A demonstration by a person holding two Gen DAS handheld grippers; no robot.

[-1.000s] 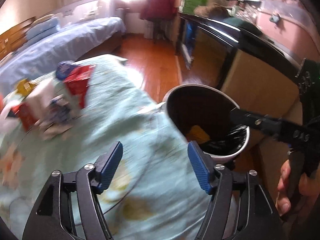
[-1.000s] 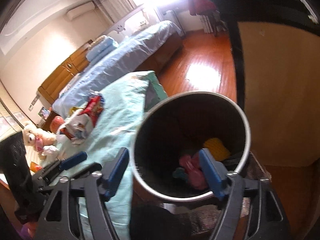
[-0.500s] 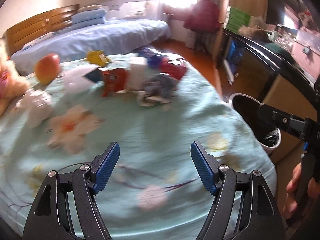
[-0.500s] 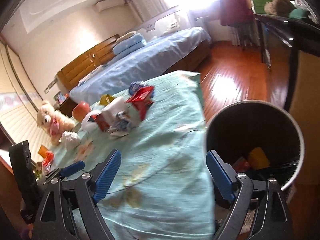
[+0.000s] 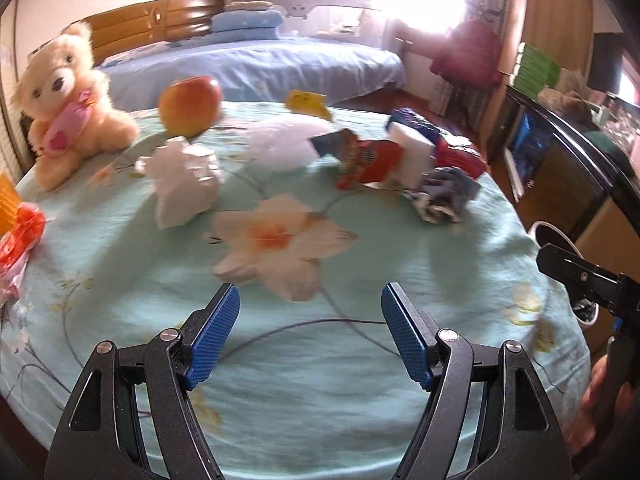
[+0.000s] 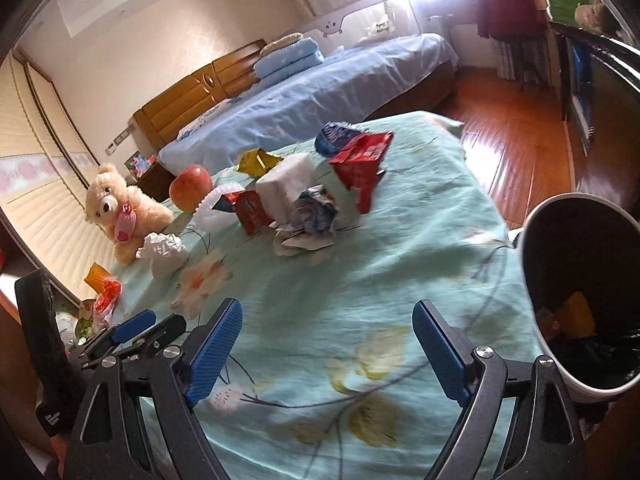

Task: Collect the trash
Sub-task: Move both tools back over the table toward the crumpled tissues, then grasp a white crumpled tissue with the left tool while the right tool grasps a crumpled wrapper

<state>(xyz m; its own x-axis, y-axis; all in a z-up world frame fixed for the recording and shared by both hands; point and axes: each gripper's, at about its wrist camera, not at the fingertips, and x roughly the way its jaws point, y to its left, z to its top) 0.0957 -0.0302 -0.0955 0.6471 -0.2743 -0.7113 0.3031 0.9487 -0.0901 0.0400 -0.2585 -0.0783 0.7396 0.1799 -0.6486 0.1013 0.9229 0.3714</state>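
Note:
Trash lies on a round table with a light green floral cloth (image 5: 360, 400). A crumpled white paper (image 5: 184, 176) lies left of centre, also in the right wrist view (image 6: 164, 252). A cluster of red, white and blue wrappers (image 5: 400, 164) lies at the far right, also in the right wrist view (image 6: 320, 192). The white trash bin (image 6: 580, 300) stands beside the table at the right, with trash inside. My left gripper (image 5: 310, 336) is open and empty above the cloth. My right gripper (image 6: 326, 344) is open and empty near the bin.
A teddy bear (image 5: 68, 100), an apple (image 5: 190, 106) and a yellow packet (image 5: 306, 102) sit at the table's far side. Orange wrappers (image 5: 16, 224) lie at the left edge. A blue bed (image 5: 260, 64) stands behind. A dark desk (image 5: 580, 152) runs along the right.
Both grippers have swung left, away from the bin and toward the table's middle. The bin has shifted to the right edge of both views. Both stay open.

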